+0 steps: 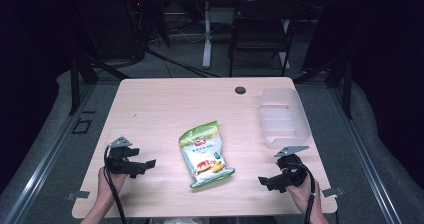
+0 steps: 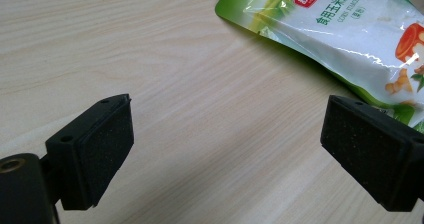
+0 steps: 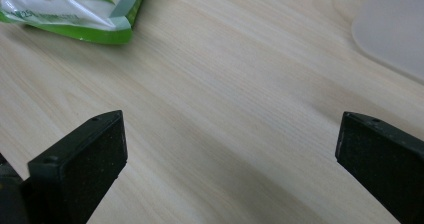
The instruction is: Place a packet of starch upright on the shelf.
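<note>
Left claw (image 1: 142,165) rests low over the near left part of the pale wooden desk (image 1: 160,109), its two black jaws spread wide with nothing between them. Right claw (image 1: 266,182) mirrors it at the near right, jaws likewise spread and empty. Between the two claws, roughly midway, a green and white snack bag (image 1: 205,154) lies flat on the desk. From the left claw the bag sits ahead and to the claw's right, near but not touching; in the left gripper view its green edge runs just beyond the right-hand pad (image 2: 370,154). From the right claw the bag sits ahead and to the claw's left, a little farther off, with one green corner at the top left of the right gripper view. The bag's long axis runs from far to near across the desk, tilted slightly, so each claw faces one of its long sides. A clear plastic bin (image 1: 284,116) stands just beyond the right claw, apart from the bag. Judging by this, the left claw seems slightly nearer the bag, while the right claw is nearer the bin.
</note>
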Demonstrator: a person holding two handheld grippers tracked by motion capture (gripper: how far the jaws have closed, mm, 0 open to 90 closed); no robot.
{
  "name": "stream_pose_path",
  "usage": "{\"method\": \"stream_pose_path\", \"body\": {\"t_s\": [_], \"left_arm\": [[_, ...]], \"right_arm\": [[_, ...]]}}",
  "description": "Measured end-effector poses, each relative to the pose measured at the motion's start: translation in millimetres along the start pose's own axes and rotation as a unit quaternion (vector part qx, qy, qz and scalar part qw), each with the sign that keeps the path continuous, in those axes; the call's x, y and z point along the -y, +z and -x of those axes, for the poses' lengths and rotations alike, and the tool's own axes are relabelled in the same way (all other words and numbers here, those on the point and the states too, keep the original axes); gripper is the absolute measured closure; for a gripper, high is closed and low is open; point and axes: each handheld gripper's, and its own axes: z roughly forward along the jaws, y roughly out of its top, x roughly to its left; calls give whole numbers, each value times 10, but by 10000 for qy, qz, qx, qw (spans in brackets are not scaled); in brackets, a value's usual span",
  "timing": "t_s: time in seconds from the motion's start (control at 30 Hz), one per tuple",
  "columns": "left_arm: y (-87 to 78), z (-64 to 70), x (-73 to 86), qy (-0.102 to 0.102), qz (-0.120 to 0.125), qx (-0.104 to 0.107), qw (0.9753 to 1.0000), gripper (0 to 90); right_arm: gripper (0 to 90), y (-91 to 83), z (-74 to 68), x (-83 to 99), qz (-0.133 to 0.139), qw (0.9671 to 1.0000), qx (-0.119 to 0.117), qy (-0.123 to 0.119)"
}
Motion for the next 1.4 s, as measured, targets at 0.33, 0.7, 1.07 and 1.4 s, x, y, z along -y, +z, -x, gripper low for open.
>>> {"method": "stream_pose_path", "body": {"t_s": [0.33, 0.7, 1.07, 1.4], "left_arm": [[-7, 2, -1, -4, 6, 0, 10000, 69], [-1, 19, -7, 42, 33, 37, 10000, 68], [5, 22, -12, 31, 20, 82, 10000, 64], [6, 11, -12, -1, 42, 104, 9999, 63]], "right_arm": [[0, 35, -156, -227, 32, 9996, 55, -279], [0, 47, -221, -490, 55, 9994, -226, -266], [6, 203, -285, -799, -21, 9981, -449, -427], [48, 550, -286, -1181, -126, 9962, -737, -445]]}}
